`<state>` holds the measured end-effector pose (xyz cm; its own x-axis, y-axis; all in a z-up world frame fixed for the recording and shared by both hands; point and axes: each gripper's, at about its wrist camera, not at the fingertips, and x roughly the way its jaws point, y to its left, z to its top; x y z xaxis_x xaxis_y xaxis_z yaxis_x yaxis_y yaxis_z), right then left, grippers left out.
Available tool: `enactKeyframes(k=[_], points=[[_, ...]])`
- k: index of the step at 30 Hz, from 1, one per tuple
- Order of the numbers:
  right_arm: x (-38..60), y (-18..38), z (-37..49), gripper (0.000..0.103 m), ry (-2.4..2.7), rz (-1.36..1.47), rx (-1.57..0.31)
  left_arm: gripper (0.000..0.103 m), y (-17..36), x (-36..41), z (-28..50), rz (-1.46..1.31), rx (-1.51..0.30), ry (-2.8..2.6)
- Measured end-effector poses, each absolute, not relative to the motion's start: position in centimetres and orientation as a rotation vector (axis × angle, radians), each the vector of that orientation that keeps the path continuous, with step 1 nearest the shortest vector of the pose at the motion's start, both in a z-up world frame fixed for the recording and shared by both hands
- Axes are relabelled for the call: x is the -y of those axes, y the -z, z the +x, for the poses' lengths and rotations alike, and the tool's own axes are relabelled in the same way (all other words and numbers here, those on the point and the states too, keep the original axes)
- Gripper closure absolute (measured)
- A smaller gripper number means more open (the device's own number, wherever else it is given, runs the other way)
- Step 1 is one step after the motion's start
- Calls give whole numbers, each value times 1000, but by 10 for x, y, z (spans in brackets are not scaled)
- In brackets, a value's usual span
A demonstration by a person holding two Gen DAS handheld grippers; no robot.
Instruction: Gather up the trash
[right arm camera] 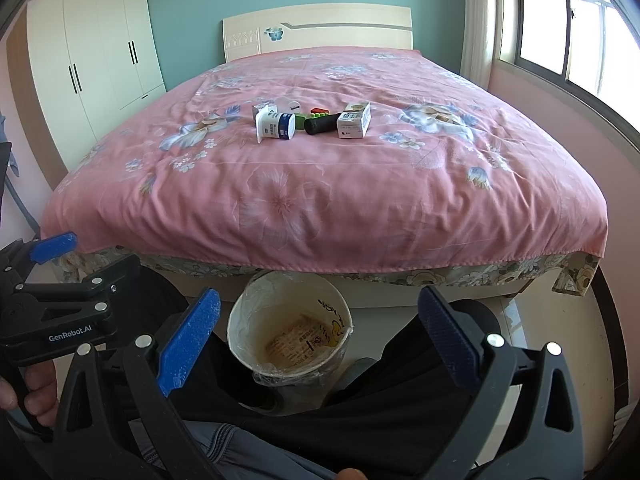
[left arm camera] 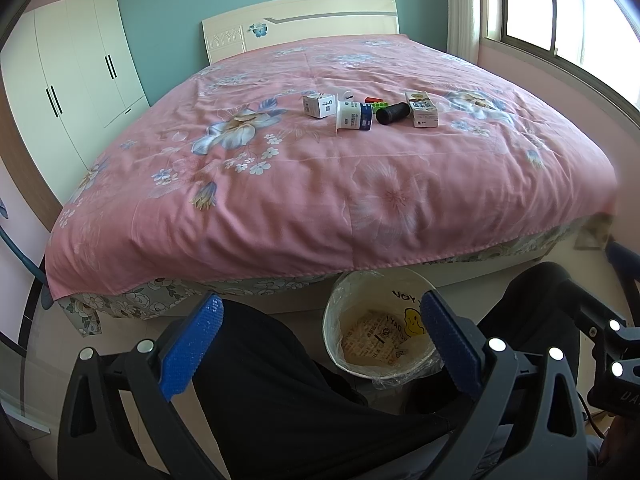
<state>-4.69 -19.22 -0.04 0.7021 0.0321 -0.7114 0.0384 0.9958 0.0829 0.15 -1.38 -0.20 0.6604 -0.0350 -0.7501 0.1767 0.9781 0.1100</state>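
Trash lies in a cluster on the pink bed: a small white box, a white-and-blue cup on its side, a black cylinder, a carton, and green and red bricks. A lined bin stands on the floor at the bed's foot. My left gripper is open and empty, near the bin. My right gripper is open and empty above the bin.
The pink floral bedspread overhangs the bed's near edge. A white wardrobe stands at left, a window at right. The person's dark-clothed legs flank the bin. The left gripper's body shows in the right wrist view.
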Motion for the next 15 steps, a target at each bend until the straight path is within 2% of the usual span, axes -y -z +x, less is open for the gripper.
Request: enactKeyframes(k=[15], points=[[192, 0, -46, 5, 6, 89, -792, 2, 2, 12, 5, 173, -852, 128]])
